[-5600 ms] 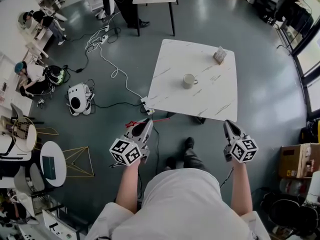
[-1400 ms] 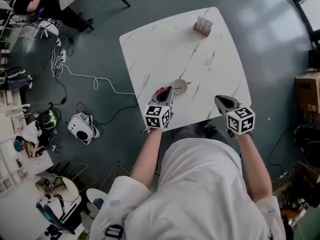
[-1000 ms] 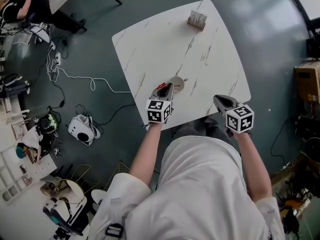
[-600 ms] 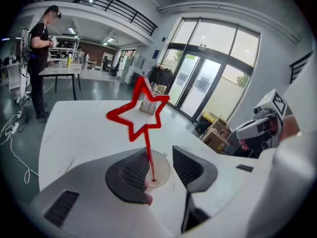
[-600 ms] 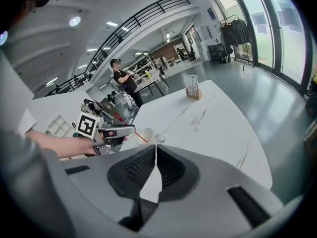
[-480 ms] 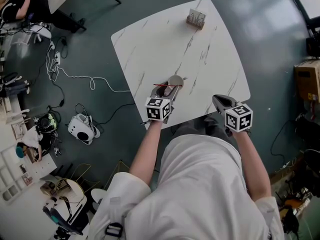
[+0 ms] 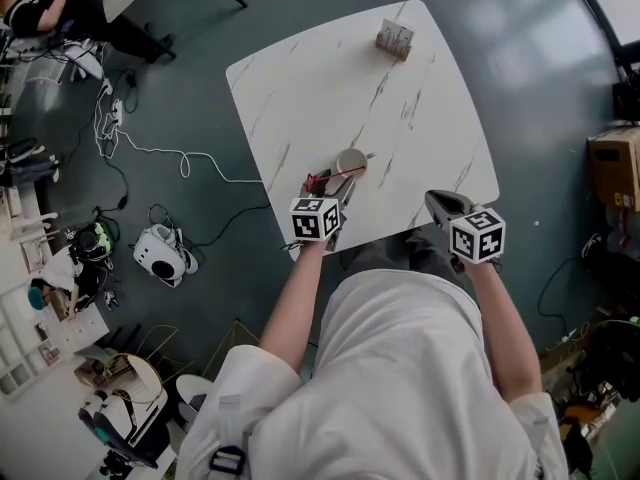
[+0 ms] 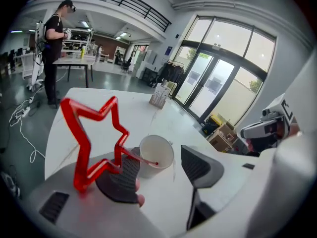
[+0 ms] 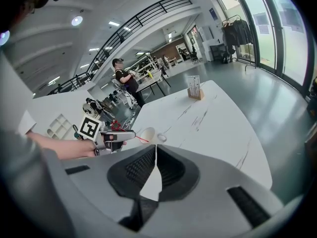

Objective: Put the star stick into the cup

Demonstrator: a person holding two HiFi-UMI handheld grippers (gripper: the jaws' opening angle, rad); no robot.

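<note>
Orientation was read from the left gripper view. The star stick (image 8: 94, 135) was set at a slant. Its long axis ran from the red star outline, raised beside the left jaw, down and away along the thin shaft. The tip of the shaft was placed inside the mouth of the cup (image 8: 156, 156), against the inner wall. The star was seen leaning at the outer side of the left jaw's ribbed pad; whether it was supported there could not be determined.

The jaws of the left gripper (image 8: 158, 158) were spread wide, with the cup framed in the gap between them. The jaws of the right gripper (image 9: 155, 150) were pressed together with nothing between them. This gripper was held at the table's near edge, well apart from the cup.

The cup was located on the white marble table (image 7: 330, 88), near the edge closest to the person. Bare tabletop was left beyond the cup and to both sides, up to a napkin holder (image 7: 394, 40) near the far corner.

The base of the cup was hidden by the left jaw pad in the left gripper view. In the head view the star was partly covered by the left gripper.
</note>
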